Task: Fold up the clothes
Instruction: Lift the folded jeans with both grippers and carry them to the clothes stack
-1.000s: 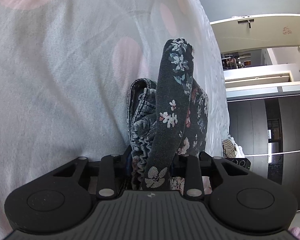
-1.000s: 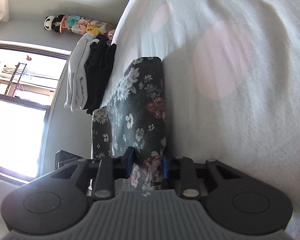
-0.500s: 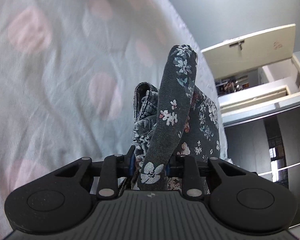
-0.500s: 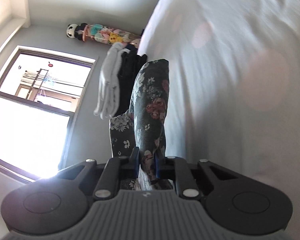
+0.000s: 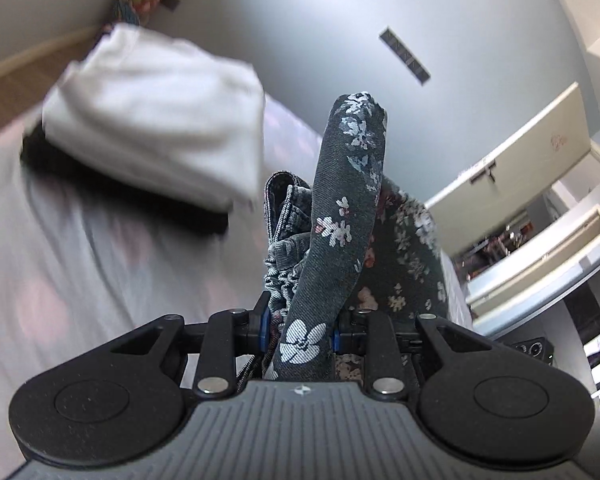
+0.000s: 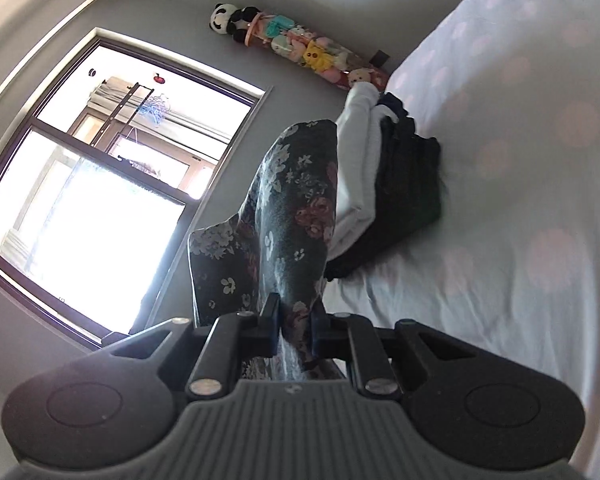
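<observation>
A dark floral garment [image 5: 348, 184] with a gathered waistband is bunched up and lifted above the bed; my left gripper [image 5: 299, 322] is shut on a thick fold of it. In the right wrist view the same floral garment [image 6: 296, 200] stands up between the fingers of my right gripper [image 6: 296, 320], which is shut on it. Ahead, a folded white garment [image 5: 156, 120] lies on a folded black one [image 5: 140, 196] on the pale dotted sheet [image 5: 60, 260]. The right wrist view shows that pile [image 6: 380, 176] just past the floral cloth.
The bed [image 6: 520, 240] stretches to the right of the pile, up to a grey wall. A tube of plush toys [image 6: 300, 48] leans in the corner by a bright window [image 6: 100, 180]. An open cream door [image 5: 520, 152] and dark cupboards stand on the other side.
Both grippers have risen and tilted up with the floral garment, lifting it off the sheet. The folded white and black pile has come into the left wrist view. The right jaws narrowed on the cloth.
</observation>
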